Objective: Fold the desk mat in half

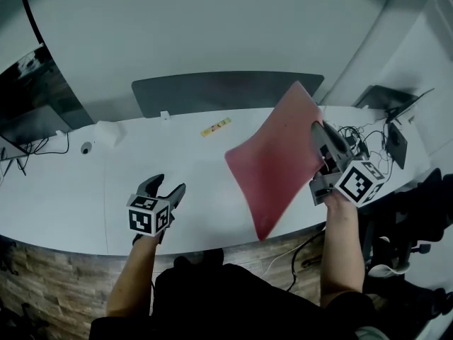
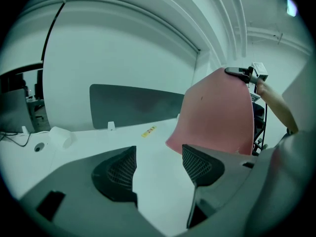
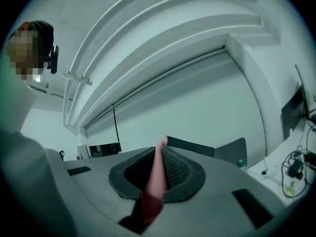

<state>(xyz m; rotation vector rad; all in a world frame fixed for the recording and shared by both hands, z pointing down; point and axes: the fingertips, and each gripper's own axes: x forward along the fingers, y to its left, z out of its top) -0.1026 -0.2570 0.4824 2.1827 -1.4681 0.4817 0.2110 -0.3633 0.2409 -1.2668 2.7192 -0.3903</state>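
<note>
A pink desk mat (image 1: 279,158) hangs lifted and tilted above the white table (image 1: 64,197), its lower corner near the front edge. My right gripper (image 1: 320,134) is shut on the mat's right edge and holds it up; in the right gripper view the pink sheet (image 3: 157,177) runs pinched between the jaws. The left gripper view shows the raised mat (image 2: 222,117) with the right gripper (image 2: 236,72) at its top. My left gripper (image 1: 168,188) stands open over the table, left of the mat, with nothing between its fingers (image 2: 203,166).
A dark grey panel (image 1: 219,91) stands along the table's back edge. A small yellow label (image 1: 216,127) and a white block (image 1: 110,131) lie on the table. Cables and dark devices (image 1: 382,129) sit at the right, a monitor (image 1: 28,108) at the far left.
</note>
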